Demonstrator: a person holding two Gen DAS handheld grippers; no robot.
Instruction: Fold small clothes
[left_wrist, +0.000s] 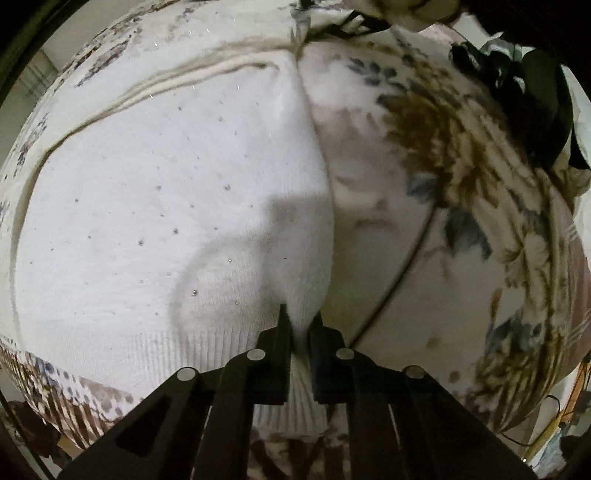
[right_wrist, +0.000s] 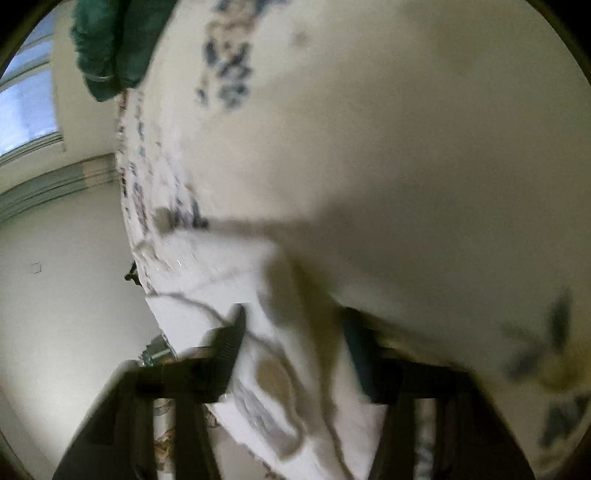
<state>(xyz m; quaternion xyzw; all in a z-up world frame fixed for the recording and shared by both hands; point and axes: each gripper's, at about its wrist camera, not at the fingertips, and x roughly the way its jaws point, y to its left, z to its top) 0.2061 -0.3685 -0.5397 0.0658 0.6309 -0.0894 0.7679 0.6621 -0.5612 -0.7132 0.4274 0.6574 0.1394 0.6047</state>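
Note:
A small white knit garment (left_wrist: 166, 206) with tiny sparkles and a ribbed hem lies on a floral bed cover (left_wrist: 443, 155). My left gripper (left_wrist: 300, 325) is shut on the hem at the garment's right corner, pinching a fold of white knit between its fingers. In the blurred right wrist view my right gripper (right_wrist: 291, 332) has its fingers apart, with white fabric (right_wrist: 280, 332) running between them; the right finger (right_wrist: 360, 350) is partly covered by cloth. I cannot tell if the fingers press on it.
A dark garment (left_wrist: 517, 85) lies at the far right of the bed. A green cloth (right_wrist: 110, 48) sits at the top left of the right wrist view. A wall and a window (right_wrist: 26, 103) are beyond the bed edge.

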